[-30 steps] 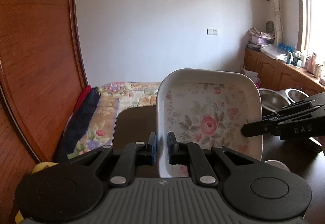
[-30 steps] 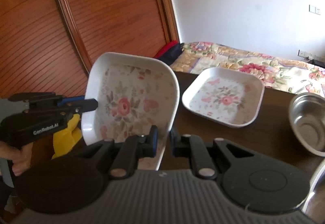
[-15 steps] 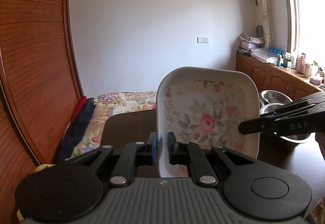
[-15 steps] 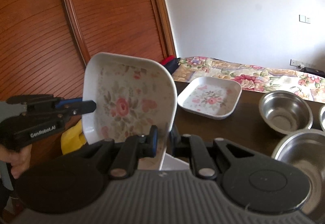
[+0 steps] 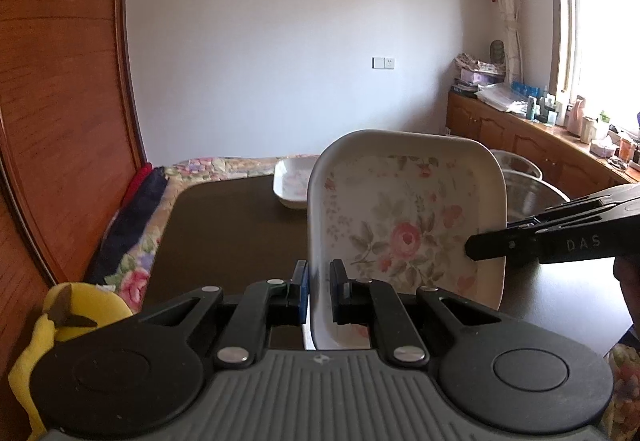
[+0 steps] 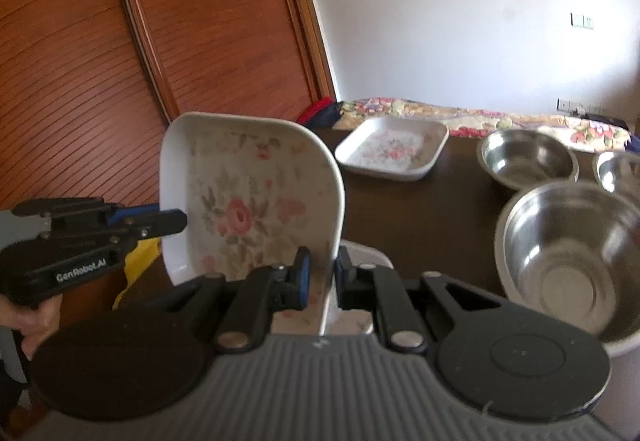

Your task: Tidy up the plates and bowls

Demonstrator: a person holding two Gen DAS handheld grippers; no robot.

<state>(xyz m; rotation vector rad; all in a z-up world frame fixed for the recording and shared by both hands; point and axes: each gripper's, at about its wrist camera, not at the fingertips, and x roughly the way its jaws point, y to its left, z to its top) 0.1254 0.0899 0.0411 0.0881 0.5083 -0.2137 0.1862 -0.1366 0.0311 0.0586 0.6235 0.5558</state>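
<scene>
Two clamps on one floral plate (image 5: 404,225), left hand-held gripper (image 5: 318,287) and right hand-held gripper (image 6: 320,277) pinching opposite rims

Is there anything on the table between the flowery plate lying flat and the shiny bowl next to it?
No. In the right wrist view, only bare dark table lies between the flat flowery plate and the nearest steel bowl.

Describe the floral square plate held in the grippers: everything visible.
The white square plate with rounded corners and a raised rim looks like glazed ceramic or melamine, with a faded pink rose and leaves printed inside. It is held tilted up above the dark table, the left gripper and right gripper each shut on opposite rims.
</scene>
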